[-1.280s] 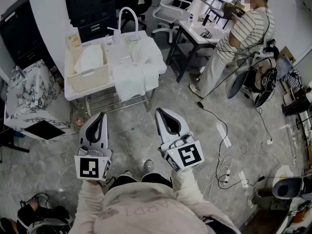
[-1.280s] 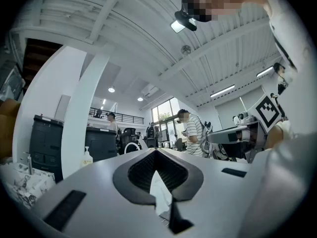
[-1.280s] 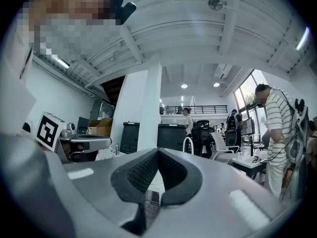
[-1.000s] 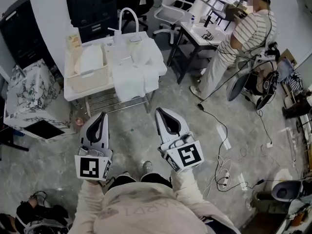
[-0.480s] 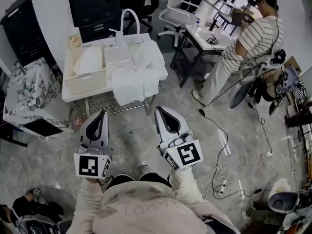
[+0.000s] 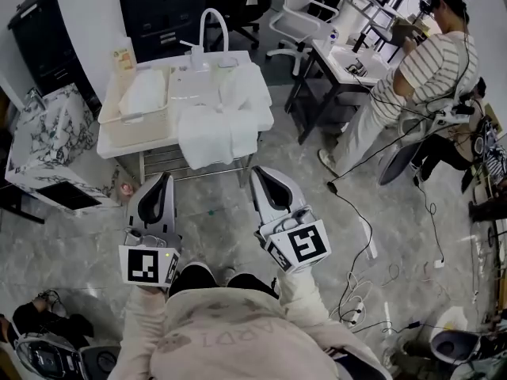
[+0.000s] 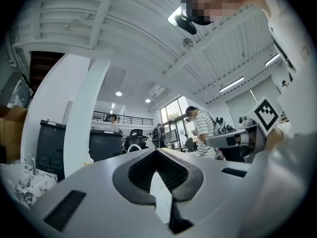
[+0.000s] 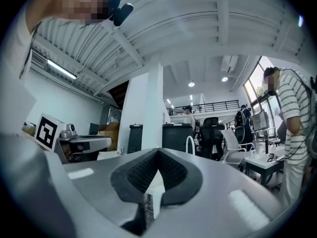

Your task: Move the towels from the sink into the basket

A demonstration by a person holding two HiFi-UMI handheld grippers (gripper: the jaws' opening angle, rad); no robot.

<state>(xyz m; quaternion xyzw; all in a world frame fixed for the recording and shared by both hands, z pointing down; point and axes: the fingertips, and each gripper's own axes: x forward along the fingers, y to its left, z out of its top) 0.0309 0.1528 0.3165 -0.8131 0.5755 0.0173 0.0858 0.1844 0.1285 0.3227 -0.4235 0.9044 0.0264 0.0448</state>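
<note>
Left of the bench (image 6: 111, 152), a marble-print box (image 6: 47, 145) sits on the floor just beside it.

At the bench's left end is the basket (image 6: 131, 133), with one white towel (image 6: 146, 93) lying in it.

My left claw (image 6: 164, 176) is off the bench, out past its front edge on the basket side. It points toward the bench and touches nothing. The left gripper view has the claw (image 7: 156, 150) closed tip to tip with nothing between the pads.

The sink (image 6: 190, 81) is mid-bench, just right of the basket, with the faucet (image 6: 207, 22) at the bench's back edge. The white towels (image 6: 214, 129) are heaped over the sink's front and right side, and they hang down over the bench's front edge. None of them are in either claw.

My right claw (image 6: 257, 171) is also off the bench, out past the front edge near its right corner and level with the left one. The hanging towels lie ahead of it and slightly to its left, with clear space between. The right gripper view has the claw (image 8: 158, 151) pressed together and empty.

Well to the right of the bench, a person (image 6: 428, 77) in a striped shirt stands turned away from it. Cables (image 6: 360, 212) trail across the floor on that side.
</note>
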